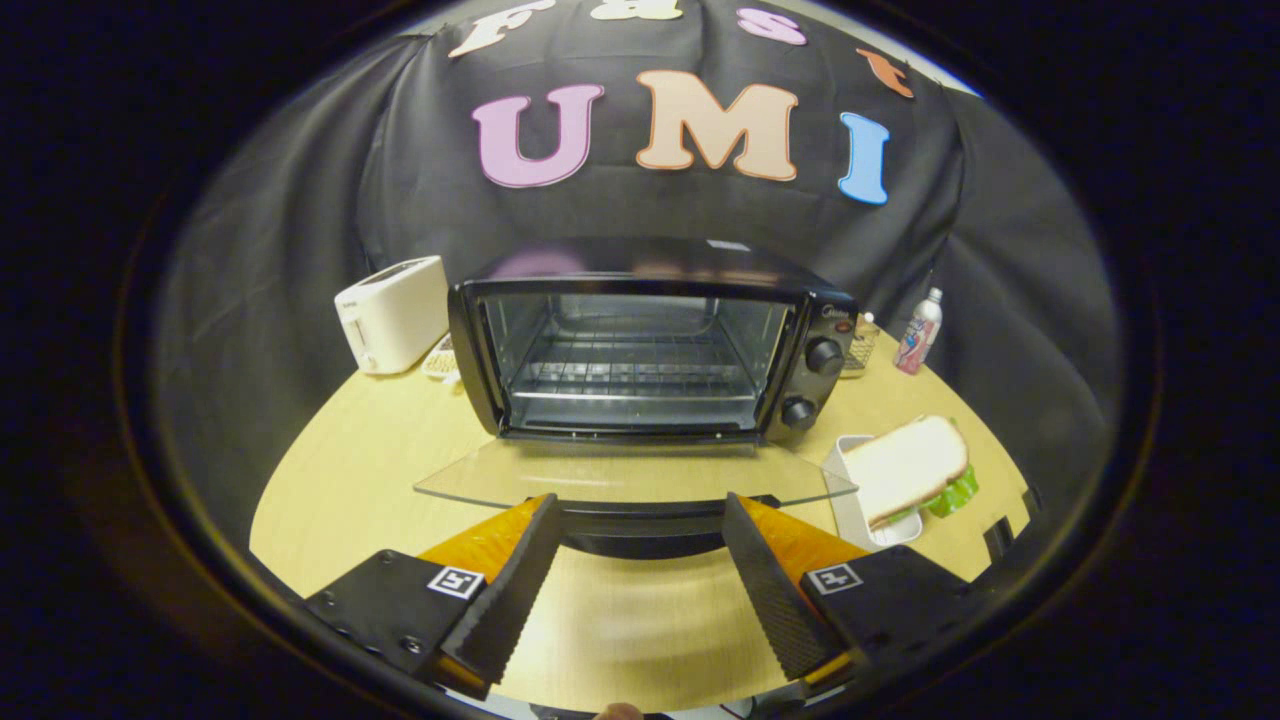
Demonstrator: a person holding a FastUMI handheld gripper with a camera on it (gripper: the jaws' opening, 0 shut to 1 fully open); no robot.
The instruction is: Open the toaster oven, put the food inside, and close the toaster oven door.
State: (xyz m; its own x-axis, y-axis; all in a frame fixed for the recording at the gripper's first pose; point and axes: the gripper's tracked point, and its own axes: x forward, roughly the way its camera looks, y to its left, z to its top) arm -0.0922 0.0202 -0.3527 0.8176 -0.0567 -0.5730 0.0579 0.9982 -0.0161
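I have the gripper spread wide over the wooden table, holding nothing; its two ribbed black fingers frame the dark handle of the toaster oven's door. That handle sits just ahead of the fingertips, between them, and I cannot tell whether either finger touches it. The glass door lies folded down flat toward me, so it stands between my fingers and the oven mouth.

Behind the door, the toaster oven stands open, its wire rack bare inside and two black knobs on its right panel. To the oven's right front, just beside the lowered door's corner, I see the sandwich, white bread with green lettuce showing, resting on a white tray. Left of the oven stands a white toaster, close to the oven's side. Farther right of the oven, near the black cloth wall, stands a small bottle with a white cap.
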